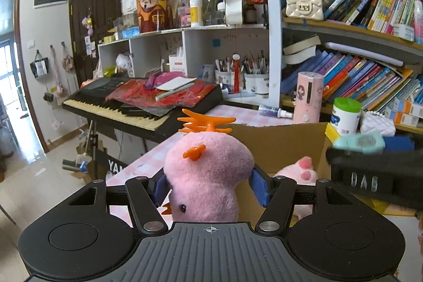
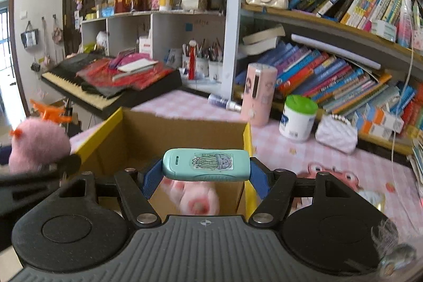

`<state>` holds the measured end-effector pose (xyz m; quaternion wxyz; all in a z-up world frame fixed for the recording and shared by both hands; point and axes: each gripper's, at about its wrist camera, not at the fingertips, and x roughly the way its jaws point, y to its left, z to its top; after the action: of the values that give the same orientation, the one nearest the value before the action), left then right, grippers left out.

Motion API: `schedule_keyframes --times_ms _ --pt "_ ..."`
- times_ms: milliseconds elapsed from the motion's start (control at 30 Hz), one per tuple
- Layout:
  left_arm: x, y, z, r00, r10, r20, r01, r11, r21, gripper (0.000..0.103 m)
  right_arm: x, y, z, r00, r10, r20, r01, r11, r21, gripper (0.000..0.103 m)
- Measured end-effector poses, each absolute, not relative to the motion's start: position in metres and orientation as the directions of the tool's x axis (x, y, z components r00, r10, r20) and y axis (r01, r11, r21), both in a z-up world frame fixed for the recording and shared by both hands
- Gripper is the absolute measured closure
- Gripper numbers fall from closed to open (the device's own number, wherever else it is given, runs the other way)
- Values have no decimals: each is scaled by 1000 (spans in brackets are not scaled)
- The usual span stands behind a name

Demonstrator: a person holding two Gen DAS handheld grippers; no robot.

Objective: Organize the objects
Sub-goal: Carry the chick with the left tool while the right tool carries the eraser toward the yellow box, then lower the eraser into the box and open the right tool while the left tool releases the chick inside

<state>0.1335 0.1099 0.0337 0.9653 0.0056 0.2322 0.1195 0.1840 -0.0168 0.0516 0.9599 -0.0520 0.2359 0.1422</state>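
The left gripper [image 1: 210, 188] is clenched on a pink plush toy [image 1: 206, 176] with orange plastic antlers, its blue pads pressing both sides (the toy's face points down toward the camera). It is held above the near edge of an open cardboard box [image 2: 182, 134] that stands on a table [image 2: 304, 157] covered in pink checked cloth. The right gripper [image 2: 205, 177] grasps a teal case [image 2: 205, 167] bearing a cactus sticker, held crosswise over the box. Inside the box lies another pink plush toy [image 2: 195, 196]. Shelves crowded with books [image 2: 330, 75] stand behind.
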Motion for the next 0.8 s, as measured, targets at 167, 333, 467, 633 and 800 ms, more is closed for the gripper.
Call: schedule_keyframes --times_ms 167,333,467,633,800 --pt "157 105 24 843 224 -489 -211 974 83 41 215 -17 53 842 265 -470 -309 951 -17 36" --pt "179 100 10 808 212 -549 -187 977 102 41 235 -14 47 818 292 -496 -335 942 2 36" --pt "193 96 -4 764 195 -615 -158 981 115 41 247 -11 41 792 310 -525 -355 935 17 36" --pt "200 92 -18 717 190 -671 -142 982 127 41 260 -4 34 750 343 -566 -400 916 24 36" --pt "201 89 -16 712 189 -677 -130 982 137 40 270 7 29 707 376 -599 -452 892 26 36"
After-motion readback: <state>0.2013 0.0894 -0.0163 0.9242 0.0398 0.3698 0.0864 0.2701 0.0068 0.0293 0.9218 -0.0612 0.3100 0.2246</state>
